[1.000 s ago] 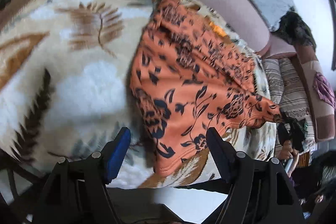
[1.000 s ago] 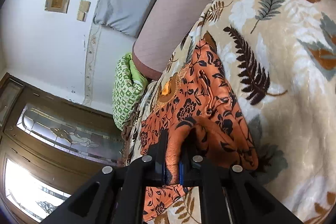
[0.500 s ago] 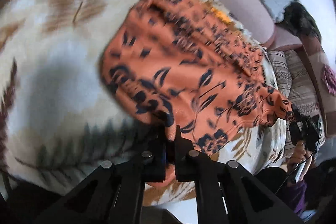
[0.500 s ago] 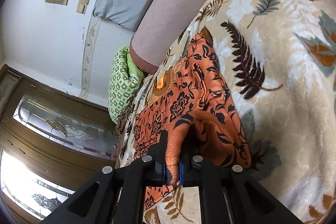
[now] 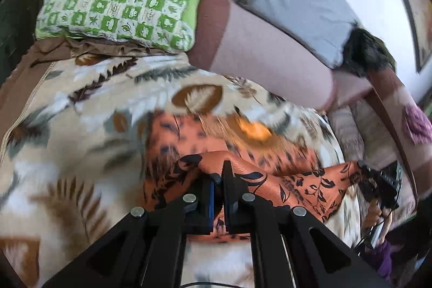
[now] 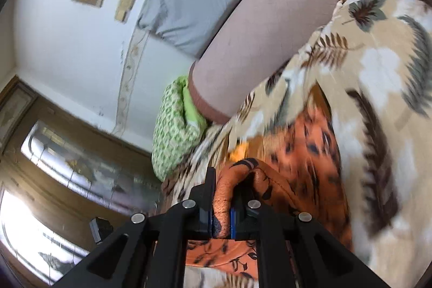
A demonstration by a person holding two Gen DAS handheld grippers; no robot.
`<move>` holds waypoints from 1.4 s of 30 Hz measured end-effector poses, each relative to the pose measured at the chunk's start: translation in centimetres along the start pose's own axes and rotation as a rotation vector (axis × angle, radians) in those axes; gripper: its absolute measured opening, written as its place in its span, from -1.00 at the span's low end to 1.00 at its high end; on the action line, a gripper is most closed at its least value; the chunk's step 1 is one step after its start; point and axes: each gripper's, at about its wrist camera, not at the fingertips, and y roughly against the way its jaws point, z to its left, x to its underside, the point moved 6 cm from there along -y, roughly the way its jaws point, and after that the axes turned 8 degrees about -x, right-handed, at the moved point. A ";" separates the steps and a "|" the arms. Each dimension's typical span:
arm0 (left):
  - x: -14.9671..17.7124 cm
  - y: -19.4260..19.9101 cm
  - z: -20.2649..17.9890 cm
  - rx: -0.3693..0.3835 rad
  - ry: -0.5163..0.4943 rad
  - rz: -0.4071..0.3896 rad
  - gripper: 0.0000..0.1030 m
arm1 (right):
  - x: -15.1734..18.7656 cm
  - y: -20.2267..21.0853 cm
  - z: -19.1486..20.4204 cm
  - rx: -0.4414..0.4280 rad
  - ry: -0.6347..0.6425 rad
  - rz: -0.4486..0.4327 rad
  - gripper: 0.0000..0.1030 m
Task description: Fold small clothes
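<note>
Orange garment (image 5: 283, 180) motion-blurred, far edge unclear. Left gripper (image 5: 219, 180) and right gripper (image 6: 224, 196) angled downward, jaws clamped on its fabric.

We see the garment (image 5: 294, 180) as thin orange cloth with a slight sheen, the blanket (image 5: 81, 126) as plush, matt fleece. Our grippers (image 5: 219, 180) are matt black plastic with bright metal pins; the door (image 6: 54, 166) looks like varnished wood and patterned glass.

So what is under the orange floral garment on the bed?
Under the orange floral garment lies the leaf-print blanket, showing all round it. Both claws pinch its near edge, left claw and right claw. What the cloth itself covers cannot be seen.
</note>
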 end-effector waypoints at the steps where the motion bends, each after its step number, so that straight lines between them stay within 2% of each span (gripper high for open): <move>1: -1.5 -1.8 0.5 -0.013 0.029 0.014 -0.91 | -1.3 -1.3 -1.1 0.016 -0.025 -0.007 -0.83; 3: -3.4 -5.5 1.4 -0.021 0.052 0.048 -0.90 | -3.6 -3.9 -3.7 0.051 -0.071 -0.014 -0.76; 4: -4.1 -8.3 2.0 -0.023 0.064 0.090 -0.90 | -4.3 -4.7 -4.9 0.076 -0.095 -0.014 -0.76; 7: -4.1 -13.9 4.2 -0.107 0.110 0.165 -0.90 | -5.3 -7.1 -9.6 0.159 -0.180 0.014 -0.75; 9: -3.6 -15.3 5.3 -0.111 0.146 0.172 -0.90 | -5.1 -7.6 -11.4 0.185 -0.188 0.021 -0.75; 12: -3.1 -14.5 6.1 -0.048 0.185 0.111 -0.83 | -5.2 -5.9 -11.5 0.163 -0.147 -0.023 -0.75; 15: -2.7 -9.8 5.8 -0.124 0.132 -0.037 -0.70 | -5.1 -3.0 -9.6 0.160 -0.081 -0.094 -0.65; 16: -2.9 -8.6 5.7 -0.143 0.117 -0.077 -0.52 | -5.0 -2.1 -8.5 0.178 -0.042 -0.108 -0.53; 17: -2.6 -6.5 5.6 -0.169 0.113 -0.146 -0.20 | -4.7 -1.4 -7.4 0.192 -0.005 -0.116 -0.48; 18: -2.2 -4.7 5.6 -0.190 0.121 -0.200 0.01 | -4.5 -0.7 -6.1 0.200 0.036 -0.125 -0.40; 19: -1.3 -3.0 5.3 -0.213 0.128 -0.248 0.36 | -4.1 -0.2 -4.5 0.210 0.090 -0.132 -0.33; 20: -0.2 -1.7 5.0 -0.233 0.121 -0.266 0.46 | -3.3 -0.2 -3.2 0.233 0.139 -0.115 -0.30; 22: 2.0 -0.6 4.6 -0.244 0.114 -0.256 0.45 | -1.3 -1.6 -1.5 0.277 0.209 -0.023 -0.29; 23: 3.3 -0.7 4.3 -0.234 0.123 -0.244 0.45 | 0.6 -3.5 -0.7 0.311 0.248 0.062 -0.29; 27: 6.9 -3.3 4.0 -0.221 0.143 -0.163 0.45 | 6.7 -10.3 -0.4 0.434 0.325 0.292 -0.30; 29: 7.7 -5.1 4.6 -0.214 0.157 -0.119 0.45 | 8.8 -13.6 -0.8 0.484 0.364 0.361 -0.30; 32: 8.0 -6.7 5.5 -0.275 0.118 -0.093 0.45 | 9.9 -18.2 -2.6 0.594 0.428 0.459 -0.30; 34: 8.0 -7.6 6.5 -0.291 0.120 -0.052 0.45 | 9.3 -20.4 -3.1 0.647 0.495 0.461 -0.29; 36: 8.0 -8.6 7.2 -0.257 0.136 -0.002 0.45 | 7.3 -22.6 -2.9 0.708 0.575 0.430 -0.30; 38: 7.7 -9.3 8.2 -0.286 0.152 0.017 0.45 | 4.3 -24.5 -2.9 0.765 0.542 0.374 -0.30; 40: 7.6 -9.4 8.7 -0.291 0.157 0.014 0.45 | 2.3 -24.8 -2.1 0.753 0.507 0.297 -0.30; 42: 7.3 -9.2 9.1 -0.269 0.178 0.015 0.45 | 1.7 -24.9 -0.3 0.694 0.483 0.236 -0.30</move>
